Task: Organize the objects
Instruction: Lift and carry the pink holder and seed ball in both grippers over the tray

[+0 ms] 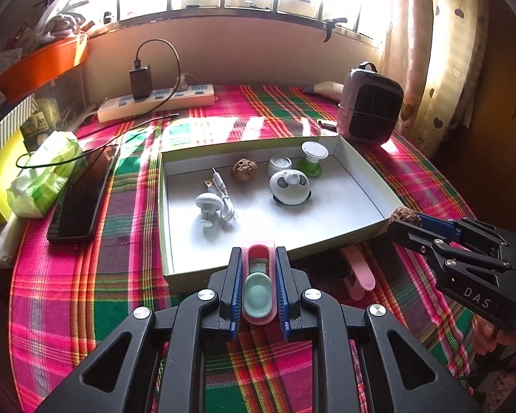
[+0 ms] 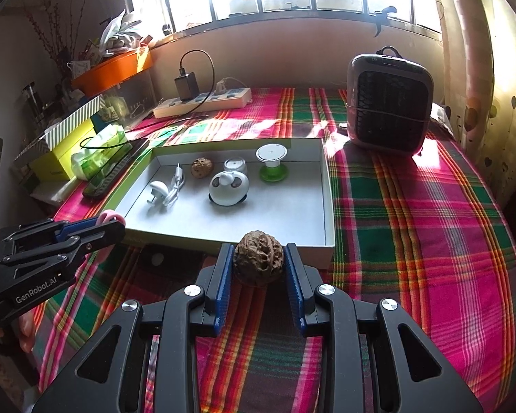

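My left gripper [image 1: 258, 255] is shut on a pink clip with a mint-green inlay [image 1: 258, 289], held just above the near wall of a shallow white box [image 1: 165, 213]. My right gripper [image 2: 259, 252] is shut on a wrinkled brown walnut [image 2: 259, 258] at the box's near right corner [image 2: 328, 241]; the left wrist view shows that walnut [image 1: 404, 214] too. Inside the box lie a second walnut [image 1: 244, 170], a small white jar [image 1: 280, 165], a green-and-white spool [image 1: 313, 158], a round panda-faced gadget [image 1: 290, 187] and a white hook with a coiled cable [image 1: 210, 206].
Another pink clip [image 1: 357, 275] and a dark flat object [image 1: 326, 265] lie on the plaid tablecloth [image 2: 412, 223] just in front of the box. A black phone [image 1: 82, 196] and tissue pack [image 1: 44, 175] sit left, a power strip [image 1: 154, 101] behind, a small heater [image 1: 369, 103] at back right.
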{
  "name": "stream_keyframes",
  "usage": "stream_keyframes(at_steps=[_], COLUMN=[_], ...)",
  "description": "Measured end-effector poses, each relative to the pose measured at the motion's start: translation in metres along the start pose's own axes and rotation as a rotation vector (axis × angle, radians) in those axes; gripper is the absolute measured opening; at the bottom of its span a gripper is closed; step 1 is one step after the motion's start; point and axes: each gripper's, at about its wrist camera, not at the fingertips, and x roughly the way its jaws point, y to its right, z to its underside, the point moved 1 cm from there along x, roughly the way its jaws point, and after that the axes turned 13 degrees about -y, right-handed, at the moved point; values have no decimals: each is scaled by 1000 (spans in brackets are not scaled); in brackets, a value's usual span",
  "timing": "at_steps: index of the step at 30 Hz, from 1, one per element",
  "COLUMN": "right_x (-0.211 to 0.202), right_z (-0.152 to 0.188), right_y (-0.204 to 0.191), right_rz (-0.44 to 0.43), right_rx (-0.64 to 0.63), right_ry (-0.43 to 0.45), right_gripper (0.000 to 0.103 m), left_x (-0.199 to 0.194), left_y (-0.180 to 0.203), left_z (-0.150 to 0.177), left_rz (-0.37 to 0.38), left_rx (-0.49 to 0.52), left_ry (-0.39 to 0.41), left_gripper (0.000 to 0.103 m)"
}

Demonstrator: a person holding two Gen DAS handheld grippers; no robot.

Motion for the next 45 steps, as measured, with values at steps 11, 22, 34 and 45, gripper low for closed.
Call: stream_keyframes(at_steps=[11,22,34,45], right_x=[5,20,44,68], right_z=[-18,-42,-61,-74], right_y=[2,5,11,15], right_rz=[8,16,22,28], right_rx=[-6,-16,-16,-10], right_ry=[6,-1,-41,-89], right_gripper=[31,31,31,31], left_x=[9,26,50,70], left_y=[-1,2,1,0], left_z=[-21,-46,-67,-79], left_rz=[9,9,13,-8], left_rx=[-3,12,13,25], left_ry=[1,-3,-34,-62], left_gripper=[16,16,16,16])
